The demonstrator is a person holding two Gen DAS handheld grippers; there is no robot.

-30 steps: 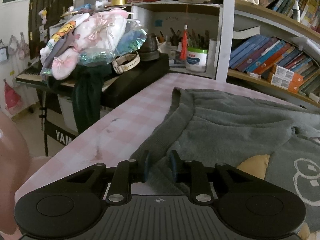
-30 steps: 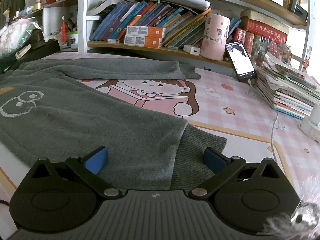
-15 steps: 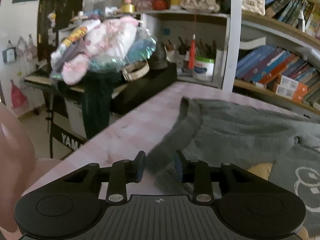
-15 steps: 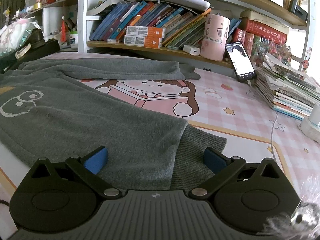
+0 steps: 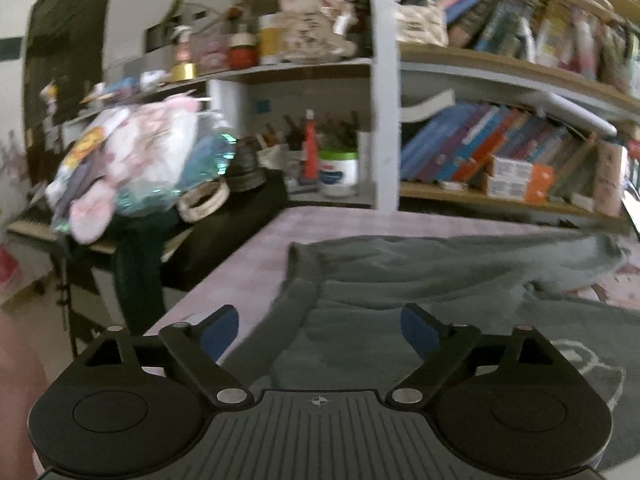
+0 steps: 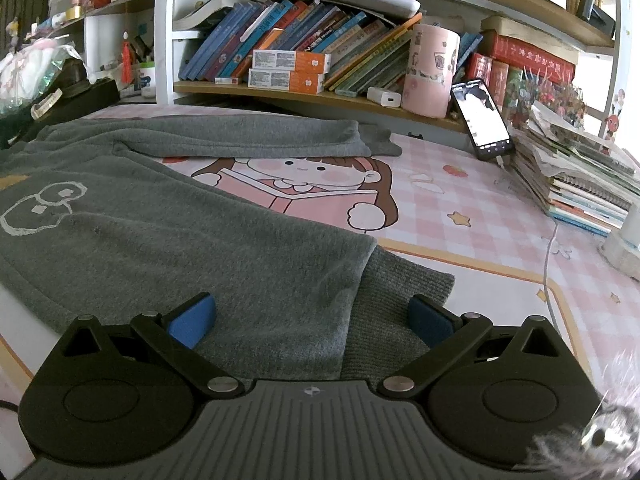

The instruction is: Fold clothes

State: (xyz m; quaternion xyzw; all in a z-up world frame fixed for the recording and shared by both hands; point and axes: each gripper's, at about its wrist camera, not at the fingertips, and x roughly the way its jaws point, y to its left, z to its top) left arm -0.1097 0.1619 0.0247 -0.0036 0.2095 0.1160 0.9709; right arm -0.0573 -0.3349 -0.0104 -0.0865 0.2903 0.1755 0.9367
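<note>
A grey sweatshirt (image 6: 200, 240) with a white outline print lies spread on the pink checked table mat (image 6: 480, 200). Its far sleeve (image 6: 248, 140) lies folded across near the shelf. My right gripper (image 6: 312, 320) is open, its blue pads on either side of the ribbed hem (image 6: 392, 300). In the left wrist view the sweatshirt (image 5: 420, 280) lies ahead, and my left gripper (image 5: 320, 330) is open over its shoulder and collar edge, holding nothing. This view is blurred by motion.
A bookshelf (image 6: 320, 48) runs along the table's far side. A phone (image 6: 484, 120) leans beside a pink cup (image 6: 430, 68). A stack of books (image 6: 580, 176) sits at right. A keyboard stand piled with bags (image 5: 140, 168) stands left of the table edge.
My left gripper was shut on the sweatshirt's edge and lifted it; now it has opened, let the cloth go, and shifted right. The right gripper has not moved.
</note>
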